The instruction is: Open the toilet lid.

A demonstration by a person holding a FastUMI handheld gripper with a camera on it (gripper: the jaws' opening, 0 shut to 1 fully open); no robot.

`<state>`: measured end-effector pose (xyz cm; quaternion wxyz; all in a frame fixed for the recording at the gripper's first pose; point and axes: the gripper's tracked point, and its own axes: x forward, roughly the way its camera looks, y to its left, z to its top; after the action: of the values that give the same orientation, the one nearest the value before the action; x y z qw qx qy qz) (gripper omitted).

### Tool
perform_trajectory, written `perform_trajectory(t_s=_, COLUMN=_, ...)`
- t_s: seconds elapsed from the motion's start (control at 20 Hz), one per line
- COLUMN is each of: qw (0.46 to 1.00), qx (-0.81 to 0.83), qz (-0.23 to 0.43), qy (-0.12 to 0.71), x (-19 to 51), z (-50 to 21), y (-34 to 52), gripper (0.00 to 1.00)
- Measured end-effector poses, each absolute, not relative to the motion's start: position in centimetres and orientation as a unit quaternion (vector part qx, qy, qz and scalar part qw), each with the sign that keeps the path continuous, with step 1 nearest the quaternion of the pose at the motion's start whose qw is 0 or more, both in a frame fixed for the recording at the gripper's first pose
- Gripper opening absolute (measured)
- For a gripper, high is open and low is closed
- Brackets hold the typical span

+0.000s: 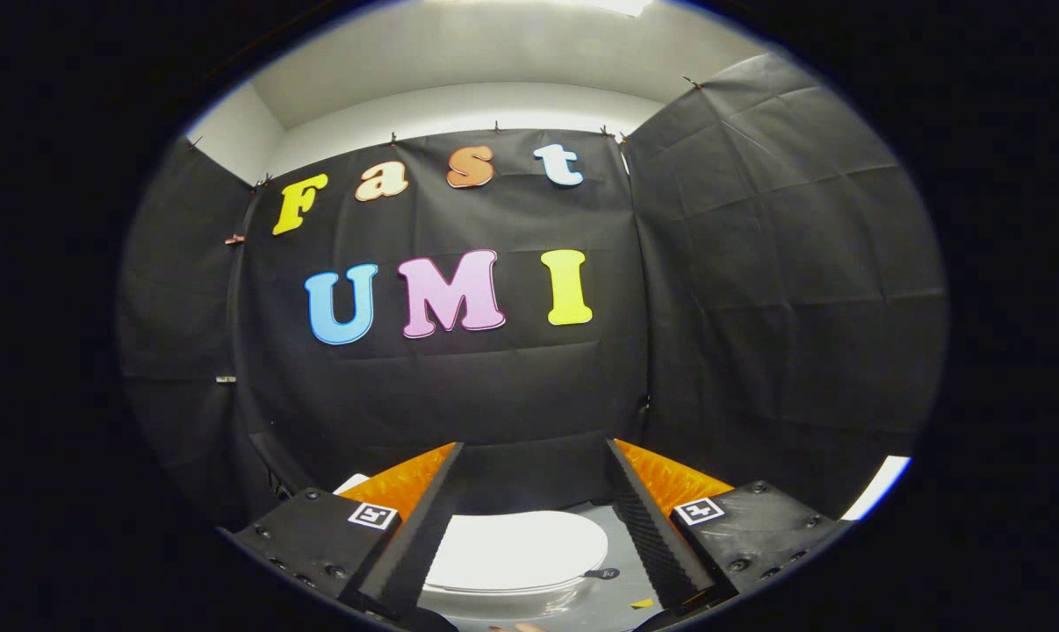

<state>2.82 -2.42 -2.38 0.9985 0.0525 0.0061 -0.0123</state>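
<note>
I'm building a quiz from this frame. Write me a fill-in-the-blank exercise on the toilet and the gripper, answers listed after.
1. The white toilet lid lies ____ over the bowl.
2. The gripper has its fingers spread ____, gripping nothing.
3. Seen from the gripper view, the lid shows ____ the two fingers, below them.
4. Behind the toilet hangs a wall of black ____.

Missing words: closed; open; between; cloth

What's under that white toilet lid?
The toilet lid lies closed, so the bowl beneath is hidden. A rim shows under its front edge. The open gripper holds nothing.
</note>
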Motion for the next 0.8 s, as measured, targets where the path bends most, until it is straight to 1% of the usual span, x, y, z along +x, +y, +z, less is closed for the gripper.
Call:
perform_trajectory(t_s=0.25, qw=0.993, qx=0.112, qz=-0.037, qy=0.018, x=6.8, z=-5.0, y=-7.0, gripper=0.98)
perform_trajectory(t_s=0.5, qw=0.982, qx=0.174, qz=-0.071, qy=0.035, x=10.9, z=-9.7, y=-11.6, gripper=0.98)
perform_trajectory(t_s=0.8, qw=0.961, qx=0.258, qz=-0.075, qy=0.068, x=14.3, z=-16.7, y=-14.8, gripper=0.98)
